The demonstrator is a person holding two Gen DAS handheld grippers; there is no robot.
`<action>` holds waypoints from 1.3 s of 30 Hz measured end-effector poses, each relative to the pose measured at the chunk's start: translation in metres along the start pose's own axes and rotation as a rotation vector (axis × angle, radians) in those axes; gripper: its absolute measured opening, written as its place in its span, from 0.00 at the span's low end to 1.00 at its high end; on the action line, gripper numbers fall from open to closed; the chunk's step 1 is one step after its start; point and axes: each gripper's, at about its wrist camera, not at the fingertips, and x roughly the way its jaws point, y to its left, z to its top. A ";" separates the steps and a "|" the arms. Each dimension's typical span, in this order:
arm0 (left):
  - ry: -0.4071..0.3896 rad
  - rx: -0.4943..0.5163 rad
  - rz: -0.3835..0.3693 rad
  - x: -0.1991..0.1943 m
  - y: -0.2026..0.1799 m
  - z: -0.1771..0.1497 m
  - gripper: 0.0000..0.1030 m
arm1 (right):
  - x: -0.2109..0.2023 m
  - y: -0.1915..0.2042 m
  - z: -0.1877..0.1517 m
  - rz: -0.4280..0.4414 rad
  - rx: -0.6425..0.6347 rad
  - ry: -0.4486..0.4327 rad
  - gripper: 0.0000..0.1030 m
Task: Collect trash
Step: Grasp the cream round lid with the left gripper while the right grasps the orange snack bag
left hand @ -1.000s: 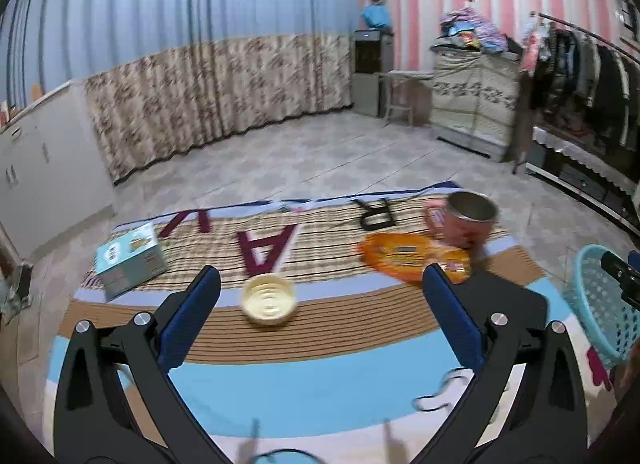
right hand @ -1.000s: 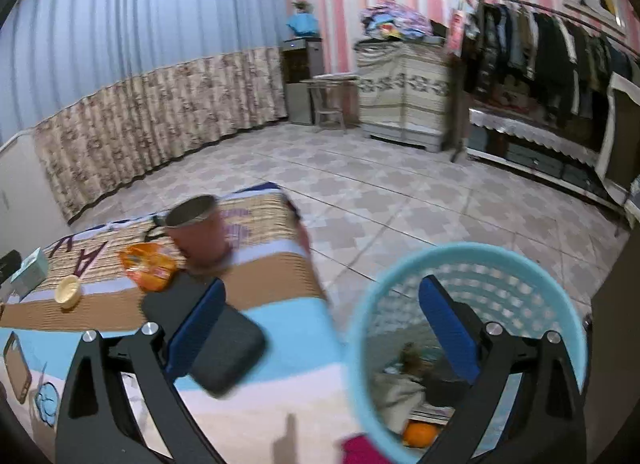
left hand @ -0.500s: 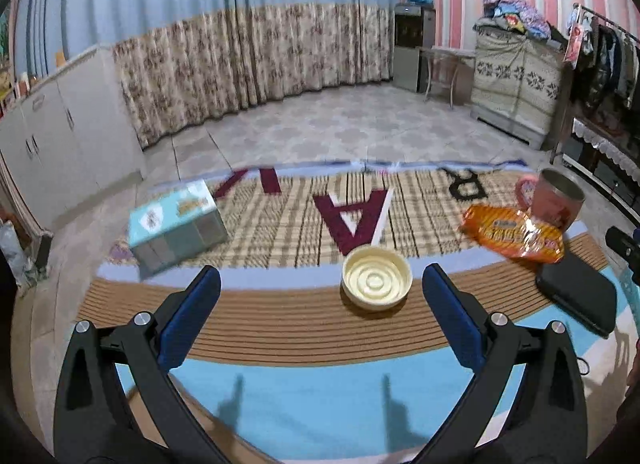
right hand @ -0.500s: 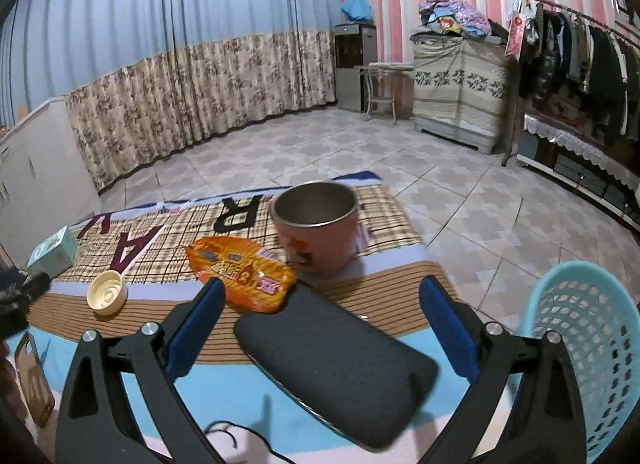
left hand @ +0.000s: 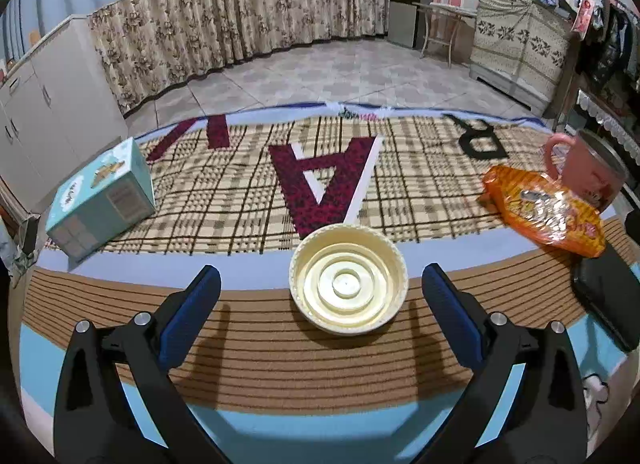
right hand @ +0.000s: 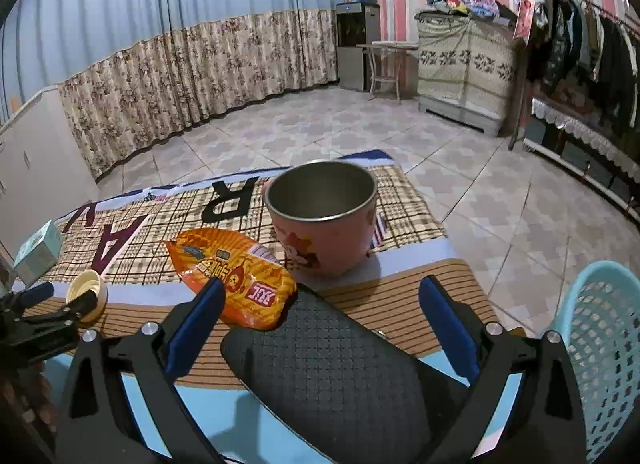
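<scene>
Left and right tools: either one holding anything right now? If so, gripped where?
Nothing is held. The left tool is open, its fingers either side of the cream lid without touching. The right tool is open above the dark pouch.

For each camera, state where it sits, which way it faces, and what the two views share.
Left wrist: rides on the left tongs, faces the cream lid on the mat; both blue-padded fingers show, open.
Right wrist: rides on the right tongs, faces the black case and pink cup; its open fingers and the left tongs' tip show.
Shared: lid, orange snack bag, cup, teal box.
</scene>
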 end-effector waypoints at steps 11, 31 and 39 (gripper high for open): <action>0.012 -0.003 -0.071 0.008 0.001 -0.003 0.59 | 0.011 0.007 -0.005 0.014 -0.036 0.032 0.92; -0.152 -0.012 0.028 -0.051 0.035 -0.007 0.59 | 0.045 0.030 -0.002 0.015 -0.107 0.091 0.41; -0.174 0.019 0.053 -0.060 0.029 -0.009 0.59 | 0.036 0.022 0.001 0.001 -0.115 0.056 0.12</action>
